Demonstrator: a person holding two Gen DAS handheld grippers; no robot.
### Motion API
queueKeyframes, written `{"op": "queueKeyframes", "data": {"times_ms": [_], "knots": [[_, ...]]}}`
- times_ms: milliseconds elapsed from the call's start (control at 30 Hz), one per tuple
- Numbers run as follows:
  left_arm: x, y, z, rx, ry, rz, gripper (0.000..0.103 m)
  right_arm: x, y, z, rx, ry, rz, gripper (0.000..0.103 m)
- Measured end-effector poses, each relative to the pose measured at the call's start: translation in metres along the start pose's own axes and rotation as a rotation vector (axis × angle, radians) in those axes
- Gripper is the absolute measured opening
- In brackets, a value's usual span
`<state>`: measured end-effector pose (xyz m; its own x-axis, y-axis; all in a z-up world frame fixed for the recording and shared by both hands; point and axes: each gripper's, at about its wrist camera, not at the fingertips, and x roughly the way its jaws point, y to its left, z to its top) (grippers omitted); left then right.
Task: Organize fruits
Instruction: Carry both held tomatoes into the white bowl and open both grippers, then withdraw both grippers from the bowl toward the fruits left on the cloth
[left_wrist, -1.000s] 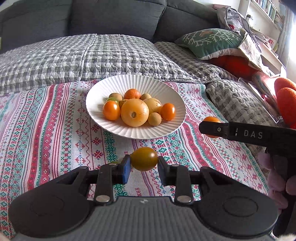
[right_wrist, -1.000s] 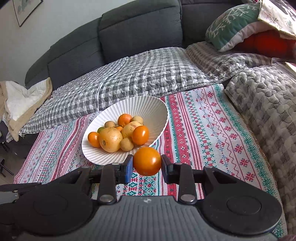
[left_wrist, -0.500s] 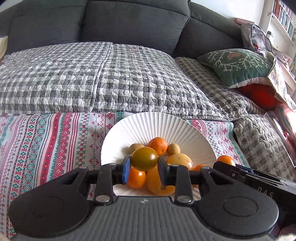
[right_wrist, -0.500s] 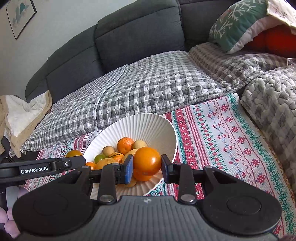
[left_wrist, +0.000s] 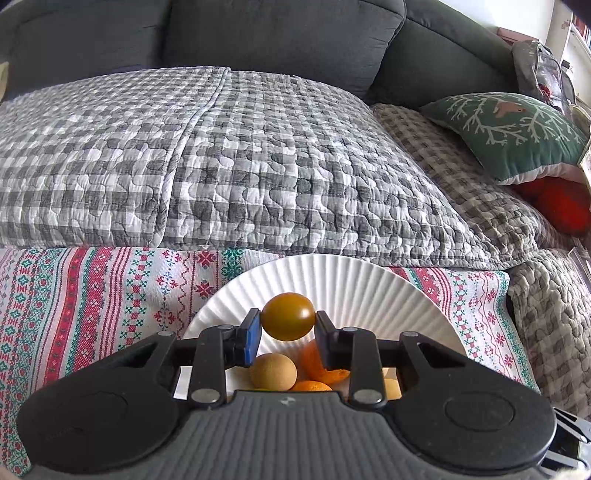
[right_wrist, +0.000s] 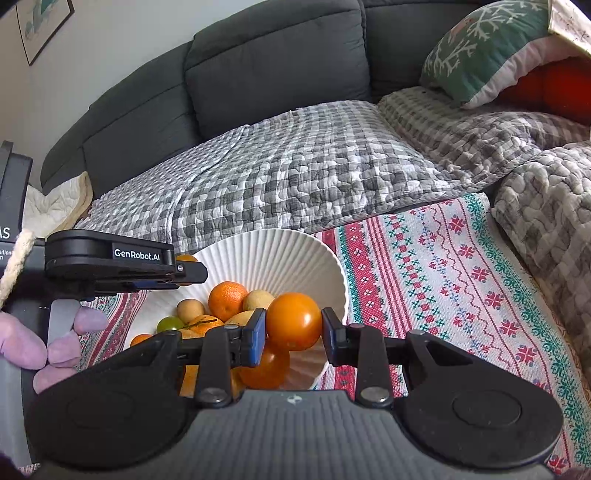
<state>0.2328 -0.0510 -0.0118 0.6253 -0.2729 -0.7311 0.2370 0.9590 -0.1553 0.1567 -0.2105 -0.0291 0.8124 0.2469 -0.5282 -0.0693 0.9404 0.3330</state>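
Both claws hang over the ribbed white bowl, ready to drop fruit: left gripper pinches an olive-brown tomato, right gripper clamps an orange tomato.

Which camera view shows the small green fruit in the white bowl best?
The right wrist view. There the small green fruit lies unobstructed at the near left of the white bowl, beside the oranges. In the left wrist view the left claw and its body cover that part of the bowl, so it is hidden.
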Motion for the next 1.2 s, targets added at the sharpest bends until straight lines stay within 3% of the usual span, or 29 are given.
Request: {"op": "queueKeyframes", "data": {"times_ms": [267,400,700,833,1200], "knots": [[0.010,-0.001,0.002,-0.008,0.026,-0.009,0.026,0.001,-0.003,0.000,0.022,-0.004,0.021,0.031],[0.001,-0.002,0.001,-0.003,0.003,-0.014,0.040,-0.006,-0.011,0.004,0.084,-0.010,0.060,0.039],[-0.047,-0.003,-0.012,0.059,-0.062,0.000,0.072,-0.031,-0.008,0.008,0.073,0.004,0.012,0.057],[-0.067,0.000,-0.025,0.072,-0.062,0.003,0.076,-0.044,-0.004,0.004,0.064,0.013,-0.013,0.067],[-0.105,0.012,-0.079,0.055,-0.048,0.023,0.084,-0.072,0.009,-0.020,0.007,0.080,-0.086,0.075]]}}
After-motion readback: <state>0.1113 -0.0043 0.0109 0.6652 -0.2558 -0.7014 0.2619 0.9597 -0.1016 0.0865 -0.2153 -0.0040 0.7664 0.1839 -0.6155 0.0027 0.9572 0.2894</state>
